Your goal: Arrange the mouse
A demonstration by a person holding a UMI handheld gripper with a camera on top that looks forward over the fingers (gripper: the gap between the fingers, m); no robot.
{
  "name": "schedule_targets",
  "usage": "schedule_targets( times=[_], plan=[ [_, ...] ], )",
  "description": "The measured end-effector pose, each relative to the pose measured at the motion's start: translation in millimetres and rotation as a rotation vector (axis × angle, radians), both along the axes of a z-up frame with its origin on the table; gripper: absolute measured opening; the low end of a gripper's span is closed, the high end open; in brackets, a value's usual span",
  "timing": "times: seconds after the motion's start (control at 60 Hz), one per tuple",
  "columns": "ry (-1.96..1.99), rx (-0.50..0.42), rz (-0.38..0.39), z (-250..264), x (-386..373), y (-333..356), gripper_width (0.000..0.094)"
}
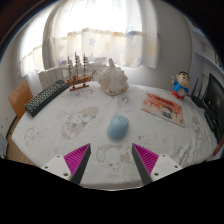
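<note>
Overhead, the gripper (111, 160) is hovering above a table (60, 140) draped in a pale cloth with faint floral print. Its two fingers are standing well apart, each showing a magenta pad — the left pad (77, 157) at about 7 o'clock of the table's middle, the right pad (147, 158) at about 5 o'clock. Nothing is sitting between them.

Just ahead of the fingers, at 12 o'clock from the gap, the mouse (118, 126) is lying on the cloth — a small, rounded, light blue shape, clear of both pads and touching neither.

Beyond the mouse, other things are ringing the far side of the table. At 10 o'clock a dark keyboard (45, 97) is lying at an angle near the table's edge. At 11 o'clock a model ship (80, 72) is standing upright with its masts showing against the curtain (100, 30). Just beside it, at 12 o'clock, a large pale shell (113, 80) is resting. At 2 o'clock a flat book (163, 107) with a red and white cover is lying well apart from the mouse, and past it a blue figurine (181, 85) is standing near the table's far corner.
</note>
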State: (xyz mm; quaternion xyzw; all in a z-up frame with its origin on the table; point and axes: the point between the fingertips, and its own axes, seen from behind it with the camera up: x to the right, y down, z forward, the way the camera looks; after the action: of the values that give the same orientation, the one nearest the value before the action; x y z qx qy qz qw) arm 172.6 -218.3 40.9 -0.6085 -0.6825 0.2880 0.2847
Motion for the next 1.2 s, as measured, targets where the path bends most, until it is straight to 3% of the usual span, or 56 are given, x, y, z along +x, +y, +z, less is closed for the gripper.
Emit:
schedule_targets(
  times=[0.133,0.617,0.733,0.833,1.0,1.2],
  plan=[
    [0.028,-0.020,-0.042,-12,-34,6,0.0858],
    [0.019,-0.059,-0.082,-52,-124,-2,0.0834],
    [0.019,-0.050,-0.089,-54,-134,-2,0.0727],
    [0.016,-0.042,-0.081,-55,-139,-5,0.0522],
    [-0.003,-0.025,-0.055,-45,-143,-7,0.0444],
    [0.082,-0.022,-0.046,36,-177,32,0.0414]
  ],
)
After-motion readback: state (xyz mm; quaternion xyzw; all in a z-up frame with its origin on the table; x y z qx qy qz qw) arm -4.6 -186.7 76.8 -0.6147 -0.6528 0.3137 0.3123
